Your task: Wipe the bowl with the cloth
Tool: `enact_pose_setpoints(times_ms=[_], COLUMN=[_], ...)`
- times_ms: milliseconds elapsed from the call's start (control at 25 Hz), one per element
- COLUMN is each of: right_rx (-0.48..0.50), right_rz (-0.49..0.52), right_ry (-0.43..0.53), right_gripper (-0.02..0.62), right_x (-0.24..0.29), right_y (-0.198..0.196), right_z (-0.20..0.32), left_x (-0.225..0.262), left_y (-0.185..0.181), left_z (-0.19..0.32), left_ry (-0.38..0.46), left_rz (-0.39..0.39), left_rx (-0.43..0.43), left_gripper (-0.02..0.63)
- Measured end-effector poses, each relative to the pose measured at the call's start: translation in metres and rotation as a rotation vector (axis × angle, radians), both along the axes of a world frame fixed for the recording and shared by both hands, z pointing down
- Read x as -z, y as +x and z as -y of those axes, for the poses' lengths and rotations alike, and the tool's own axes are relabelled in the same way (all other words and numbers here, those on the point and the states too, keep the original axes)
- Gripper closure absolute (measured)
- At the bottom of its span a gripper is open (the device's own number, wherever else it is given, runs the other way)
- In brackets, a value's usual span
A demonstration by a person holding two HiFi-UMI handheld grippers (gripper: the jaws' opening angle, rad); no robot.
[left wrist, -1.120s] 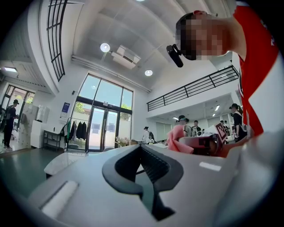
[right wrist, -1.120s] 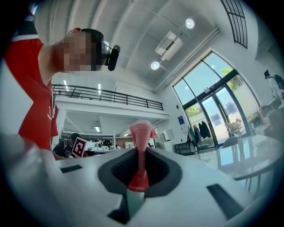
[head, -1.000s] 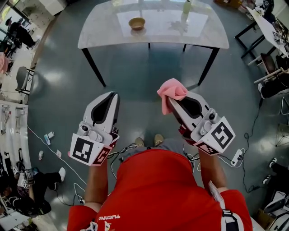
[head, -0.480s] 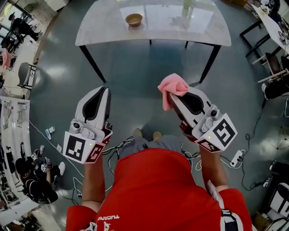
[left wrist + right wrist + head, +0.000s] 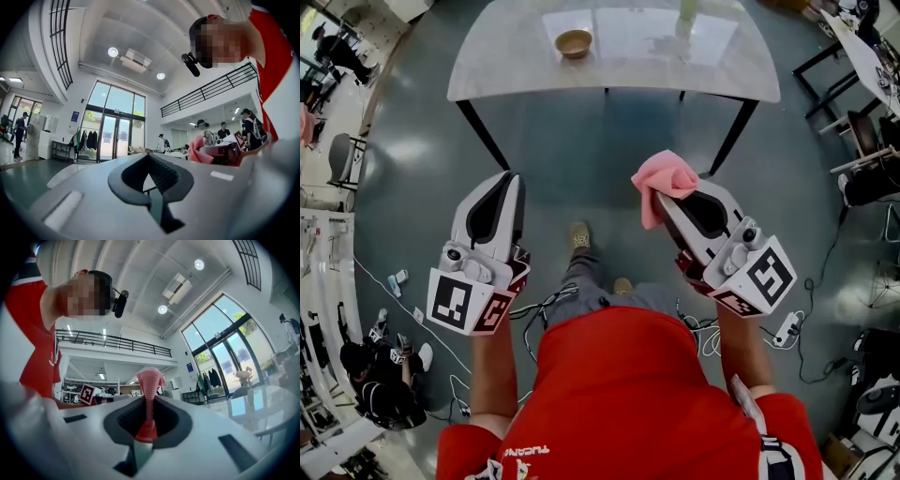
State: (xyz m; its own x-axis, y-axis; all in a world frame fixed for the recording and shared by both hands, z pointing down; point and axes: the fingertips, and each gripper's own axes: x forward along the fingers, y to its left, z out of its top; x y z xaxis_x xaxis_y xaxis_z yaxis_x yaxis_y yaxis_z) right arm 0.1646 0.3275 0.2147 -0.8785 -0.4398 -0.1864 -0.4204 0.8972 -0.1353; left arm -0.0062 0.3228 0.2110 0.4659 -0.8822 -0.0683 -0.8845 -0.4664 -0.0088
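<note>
One foot [image 5: 579, 234] had stepped toward the far table [image 5: 516, 75], its bowl [image 5: 574, 43] left of centre; the right gripper [image 5: 659, 200] clamped the pink cloth [image 5: 666, 178], the left gripper [image 5: 509, 180] was closed on nothing, so that pinch needed keeping firm.

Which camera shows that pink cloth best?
The head view: the whole pink cloth shows, bunched at the tip of the right tongs. The right gripper view shows only a pinched strip; the left gripper view, a small distant patch.
</note>
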Motion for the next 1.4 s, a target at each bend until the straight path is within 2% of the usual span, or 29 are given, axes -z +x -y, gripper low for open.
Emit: enact_pose_setpoints(times_ms=[320,1000,1400], right_rx=[-0.031,-0.174,-0.201], right_rz=[-0.002,-0.033,-0.065], right_ry=[0.013,-0.001,0.011], right_gripper=[0.574,0.574,0.574], right_x=[0.007,0.013,0.022], right_y=[-0.030,-0.130,-0.149], right_z=[0.065,0.218,0.261], left_x=[0.007,0.009,0.011], left_y=[-0.032,-0.140,-0.157], left_z=[0.070,0.230,0.279], left_ry=[0.031,0.030,0.024], left_rz=[0.028,0.049,0.031], left_rx=[-0.027,-0.145,-0.172], left_gripper=[0.601,0.601,0.601])
